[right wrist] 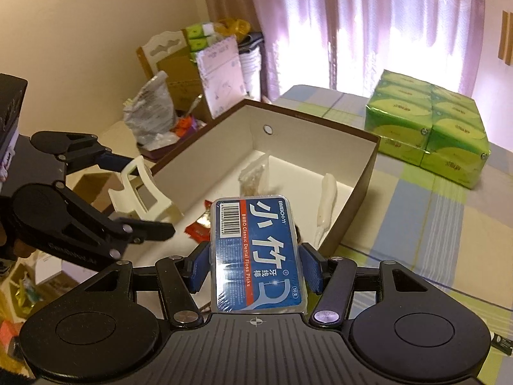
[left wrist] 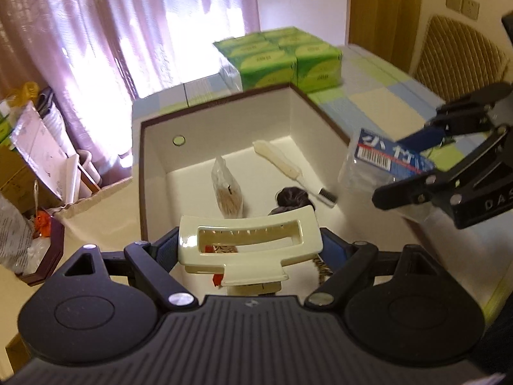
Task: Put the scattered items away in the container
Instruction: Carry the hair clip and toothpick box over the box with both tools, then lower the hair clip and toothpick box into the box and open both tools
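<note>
A brown box with a white inside (left wrist: 160, 160) (right wrist: 320, 128) stands open on the table. In it lie a bag of toothpicks (left wrist: 227, 192), a white brush (left wrist: 288, 163), a dark hair tie (left wrist: 293, 197) and a red wrapper (right wrist: 200, 227). My left gripper (left wrist: 250, 250) (right wrist: 146, 194) is shut on a cream hair claw clip (left wrist: 192, 253) (right wrist: 128, 173), held over the box's near edge. My right gripper (right wrist: 255, 266) (left wrist: 407, 163) is shut on a blue pack of dental floss picks (right wrist: 256, 240) (left wrist: 378, 157), beside the box's right corner.
Green tissue packs (left wrist: 282, 57) (right wrist: 429, 125) sit on the checked tablecloth (right wrist: 416, 224) behind the box. A wicker chair back (left wrist: 458, 54) stands at the far right. Cardboard boxes and bags (right wrist: 179, 96) crowd the floor to the left, by the curtains.
</note>
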`<state>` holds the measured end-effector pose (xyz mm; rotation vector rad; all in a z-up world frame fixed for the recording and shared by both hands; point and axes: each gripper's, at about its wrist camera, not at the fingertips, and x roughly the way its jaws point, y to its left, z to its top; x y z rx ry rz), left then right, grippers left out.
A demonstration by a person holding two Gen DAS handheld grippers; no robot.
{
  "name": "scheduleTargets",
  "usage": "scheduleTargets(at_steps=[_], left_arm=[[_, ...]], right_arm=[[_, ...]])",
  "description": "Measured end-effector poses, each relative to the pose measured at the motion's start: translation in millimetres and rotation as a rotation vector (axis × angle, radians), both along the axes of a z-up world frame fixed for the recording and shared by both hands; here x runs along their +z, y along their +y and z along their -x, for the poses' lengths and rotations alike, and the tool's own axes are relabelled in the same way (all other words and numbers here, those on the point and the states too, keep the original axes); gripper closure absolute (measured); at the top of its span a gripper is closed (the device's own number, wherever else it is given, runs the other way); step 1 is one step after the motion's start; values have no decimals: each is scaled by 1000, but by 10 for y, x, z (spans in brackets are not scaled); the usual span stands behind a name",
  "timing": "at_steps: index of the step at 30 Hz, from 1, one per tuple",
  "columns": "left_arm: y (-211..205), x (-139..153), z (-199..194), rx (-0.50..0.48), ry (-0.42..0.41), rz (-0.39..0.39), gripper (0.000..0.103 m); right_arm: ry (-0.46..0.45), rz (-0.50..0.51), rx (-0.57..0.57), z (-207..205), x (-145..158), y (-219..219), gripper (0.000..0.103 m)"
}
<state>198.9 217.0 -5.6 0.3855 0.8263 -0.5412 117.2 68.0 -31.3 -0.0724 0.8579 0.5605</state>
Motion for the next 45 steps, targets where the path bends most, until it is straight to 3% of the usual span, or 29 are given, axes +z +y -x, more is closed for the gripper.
scheduleTargets(at_steps=[12, 25, 37, 45], left_arm=[[-74, -345, -587, -166, 42, -60, 18], [-250, -742, -1101, -302, 78, -185, 18], [-328, -828, -1374, -292, 85, -220, 13], [-341, -816, -1350, -289, 74, -230, 10]], right_arm=[[-12, 91, -4, -583, -236, 270, 42], [27, 217, 51, -1136, -626, 438, 42], [12, 263, 82, -1375, -758, 463, 41], [-12, 263, 117, -1397, -757, 451, 41]])
